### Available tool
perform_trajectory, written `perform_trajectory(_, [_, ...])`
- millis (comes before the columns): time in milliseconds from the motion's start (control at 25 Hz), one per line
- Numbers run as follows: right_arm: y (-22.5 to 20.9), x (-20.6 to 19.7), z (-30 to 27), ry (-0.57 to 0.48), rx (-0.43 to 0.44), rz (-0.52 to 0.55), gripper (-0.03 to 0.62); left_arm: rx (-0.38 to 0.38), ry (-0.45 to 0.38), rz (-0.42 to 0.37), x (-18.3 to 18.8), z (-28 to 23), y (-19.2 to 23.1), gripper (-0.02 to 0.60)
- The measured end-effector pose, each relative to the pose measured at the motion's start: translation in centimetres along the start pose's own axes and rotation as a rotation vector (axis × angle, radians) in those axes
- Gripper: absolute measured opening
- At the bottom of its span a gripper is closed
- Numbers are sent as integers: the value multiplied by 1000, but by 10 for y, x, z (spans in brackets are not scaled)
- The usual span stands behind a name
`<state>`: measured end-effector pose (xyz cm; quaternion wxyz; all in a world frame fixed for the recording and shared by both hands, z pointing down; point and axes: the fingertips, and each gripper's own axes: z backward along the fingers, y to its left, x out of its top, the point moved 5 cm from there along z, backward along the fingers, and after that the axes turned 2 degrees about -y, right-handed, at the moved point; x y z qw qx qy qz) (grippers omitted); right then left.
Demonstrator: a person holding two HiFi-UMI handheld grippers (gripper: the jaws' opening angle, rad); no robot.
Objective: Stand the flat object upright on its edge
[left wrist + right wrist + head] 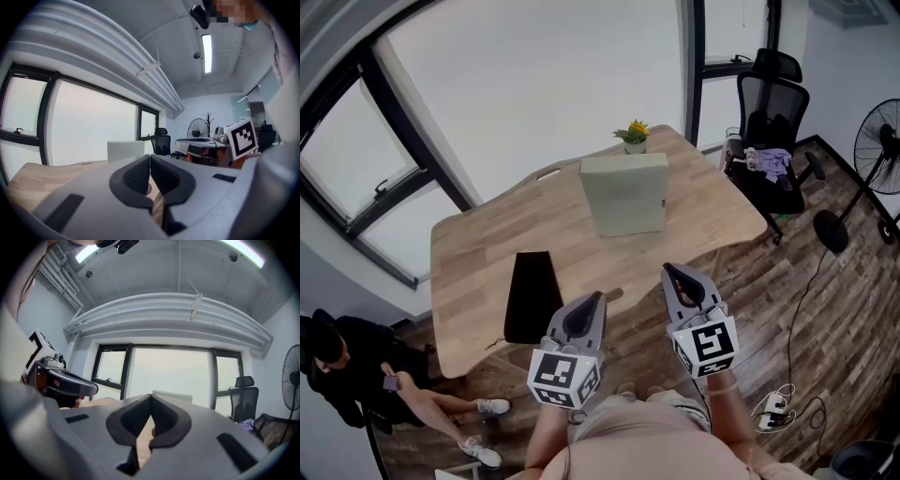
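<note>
The pale flat box stands upright on its lower edge toward the far side of the worktop, just in front of a small flower pot at the far rim. Bare wood lies open on both sides of the box and between it and the near edge. A black pouch lies flat by the near left edge. The left tongs and right tongs hang at the worktop's near edge, each pressed together and empty, well apart from the box.

Left gripper closed, right gripper closed, empty
</note>
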<state>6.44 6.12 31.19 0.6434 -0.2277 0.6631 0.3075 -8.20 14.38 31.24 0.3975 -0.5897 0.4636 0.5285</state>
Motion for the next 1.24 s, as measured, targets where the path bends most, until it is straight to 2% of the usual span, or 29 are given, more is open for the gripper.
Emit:
perform_trajectory(840, [12,-9,-9,42,-28,3,0,-53,18,-12,-11,-6,16,11])
perform_trajectory(1240, [17,-15,-22,72,-20,20,0,-50,28,17,-17,-13,31,12])
